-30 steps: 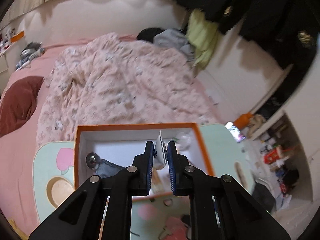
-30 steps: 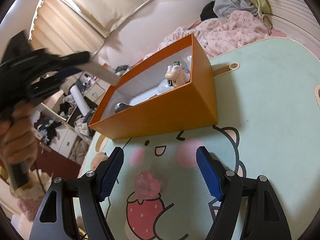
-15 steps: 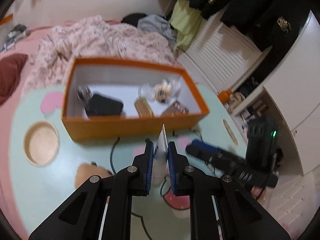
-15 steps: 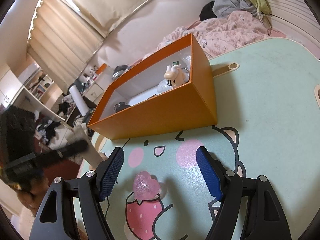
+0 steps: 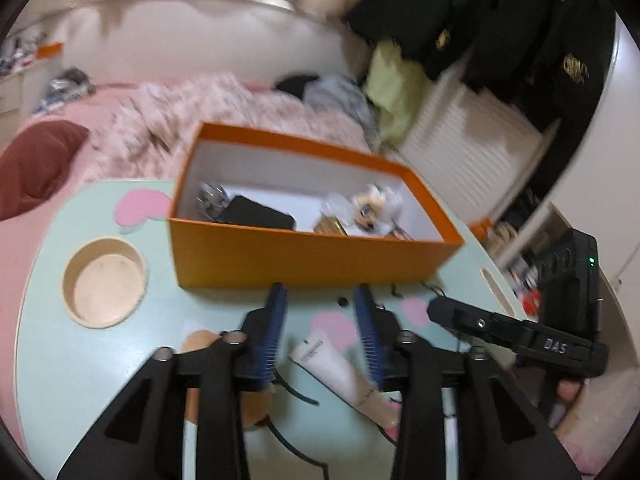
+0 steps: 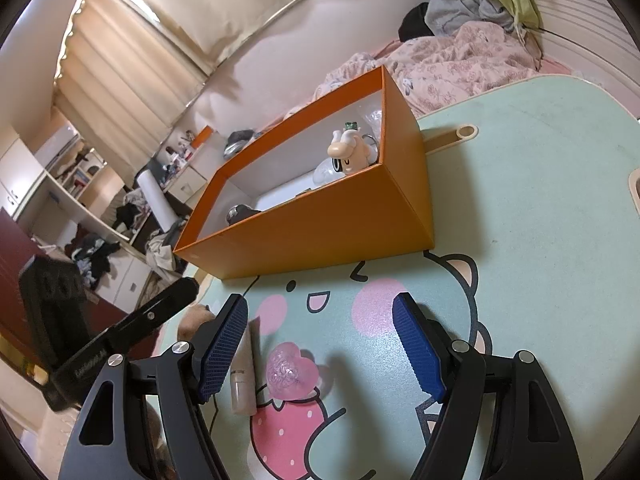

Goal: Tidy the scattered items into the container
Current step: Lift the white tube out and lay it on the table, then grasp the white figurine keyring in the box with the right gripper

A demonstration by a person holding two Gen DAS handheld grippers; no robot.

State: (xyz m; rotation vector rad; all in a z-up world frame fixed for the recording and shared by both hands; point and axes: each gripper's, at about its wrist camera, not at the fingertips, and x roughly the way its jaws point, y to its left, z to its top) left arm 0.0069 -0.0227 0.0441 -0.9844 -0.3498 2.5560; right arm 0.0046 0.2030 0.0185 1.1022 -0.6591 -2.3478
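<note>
The orange box (image 5: 312, 256) stands on the mint table and holds a cartoon figure (image 6: 350, 154), a black item (image 5: 256, 212) and other small things. My left gripper (image 5: 320, 294) hovers low in front of the box, its jaws opening. A white tube (image 5: 340, 372) lies on the table under them, touched by neither pad. My right gripper (image 6: 320, 304) is open above a clear pink heart (image 6: 290, 370), with the white tube (image 6: 244, 368) just beside its left finger. The orange box (image 6: 340, 224) lies ahead of it.
The table (image 5: 60, 360) has a round recess (image 5: 105, 282) at the left and a cartoon print. A black cable (image 5: 296, 392) and a brown fuzzy thing (image 6: 194, 320) lie near the tube. A bed with a pink blanket (image 6: 452, 68) is behind the table.
My left gripper came down from above the box to the table in front of it. Its jaws opened and the white tube now lies on the table. The right gripper stayed still.
</note>
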